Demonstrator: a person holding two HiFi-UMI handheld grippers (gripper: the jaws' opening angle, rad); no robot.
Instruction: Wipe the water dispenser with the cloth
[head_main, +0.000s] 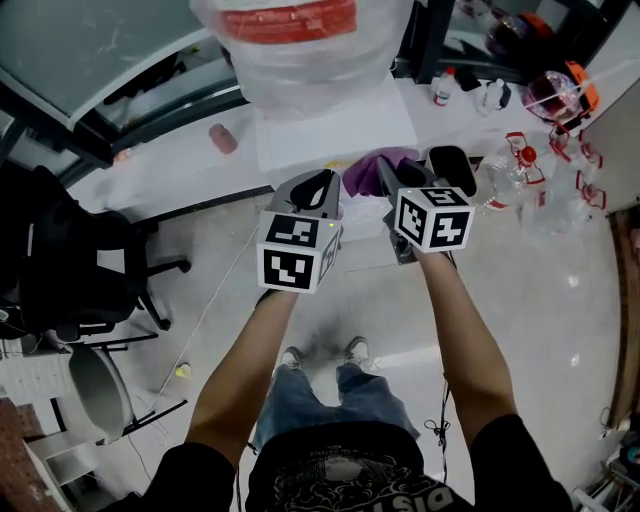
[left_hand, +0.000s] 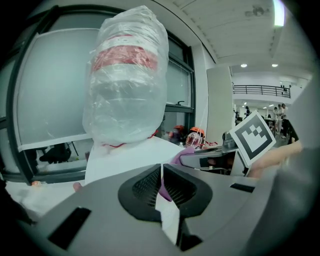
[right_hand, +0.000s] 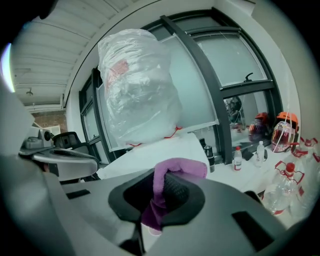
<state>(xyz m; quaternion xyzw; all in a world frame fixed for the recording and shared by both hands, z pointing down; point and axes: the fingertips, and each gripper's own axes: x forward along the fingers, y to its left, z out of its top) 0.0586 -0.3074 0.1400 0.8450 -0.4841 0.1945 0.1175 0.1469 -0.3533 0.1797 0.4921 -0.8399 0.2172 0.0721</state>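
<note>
The white water dispenser (head_main: 335, 125) stands just ahead of me, with a plastic-wrapped bottle (head_main: 300, 40) on top. My right gripper (head_main: 400, 175) is shut on a purple cloth (head_main: 380, 160), which is held against the dispenser's front top edge. In the right gripper view the cloth (right_hand: 177, 167) bulges out between the jaws and drapes over one, just short of the dispenser (right_hand: 150, 152). My left gripper (head_main: 315, 190) hovers beside it to the left, jaws together and holding nothing. From the left gripper view the dispenser (left_hand: 130, 155) and the wrapped bottle (left_hand: 125, 75) fill the middle.
A black office chair (head_main: 70, 260) stands at the left. Several clear bottles with red caps (head_main: 520, 170) and helmets (head_main: 560, 95) crowd the right side. A small bottle (head_main: 443, 88) sits on the white window ledge (head_main: 180, 165) behind the dispenser. My feet are on the grey floor (head_main: 520, 300).
</note>
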